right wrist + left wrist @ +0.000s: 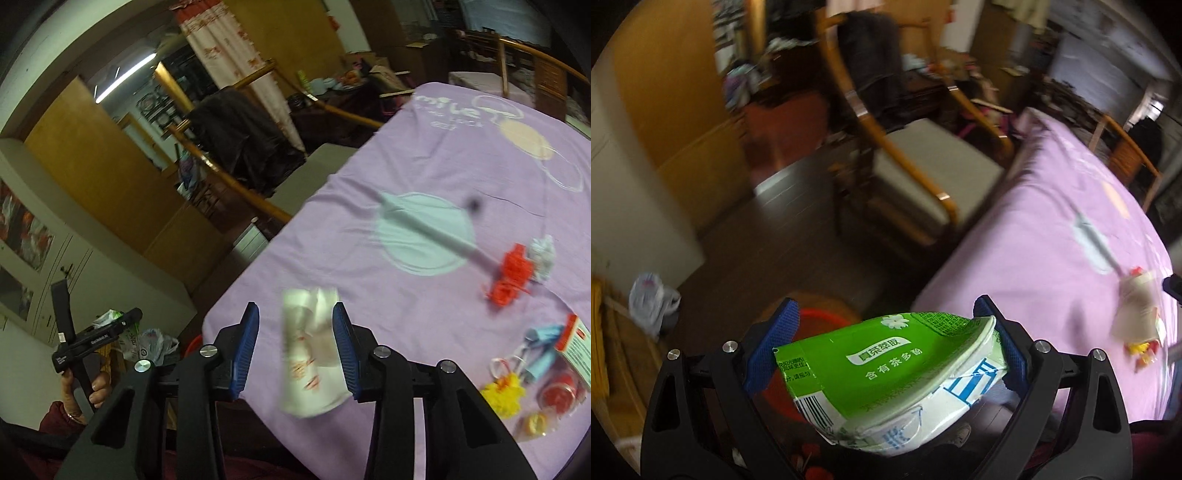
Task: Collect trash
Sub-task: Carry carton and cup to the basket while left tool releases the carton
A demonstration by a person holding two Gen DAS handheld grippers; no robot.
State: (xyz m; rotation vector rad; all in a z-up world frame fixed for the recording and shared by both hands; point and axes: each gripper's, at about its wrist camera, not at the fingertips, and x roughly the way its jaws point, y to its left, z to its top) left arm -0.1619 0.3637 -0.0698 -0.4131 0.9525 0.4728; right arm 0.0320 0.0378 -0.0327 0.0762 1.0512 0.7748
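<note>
Closest to the left wrist camera, the left gripper (882,341) was clamped on a crushed green and white drink carton (886,380), its blue pads pressing both sides. Below and behind the carton showed a red bin rim (822,315), and a crumpled plastic bag (652,299) lay on the floor to the left. Beyond stood a wooden armchair (923,173).

In the right wrist view, the right gripper (295,354) had its jaws part-way apart with a blurred white wrapper (314,354) between them, over the purple tablecloth (369,258); the right pad seemed to touch the wrapper, the left stood just clear, so whether it was gripped I cannot tell. To the right on the cloth lay a yellow scrap (504,393), a light blue scrap (541,350) and a red and white box (576,347). Farther off sat an orange-red scrap (511,275) touching a white crumpled tissue (541,254). At far left a person's hand (83,391) held the other gripper's handle
</note>
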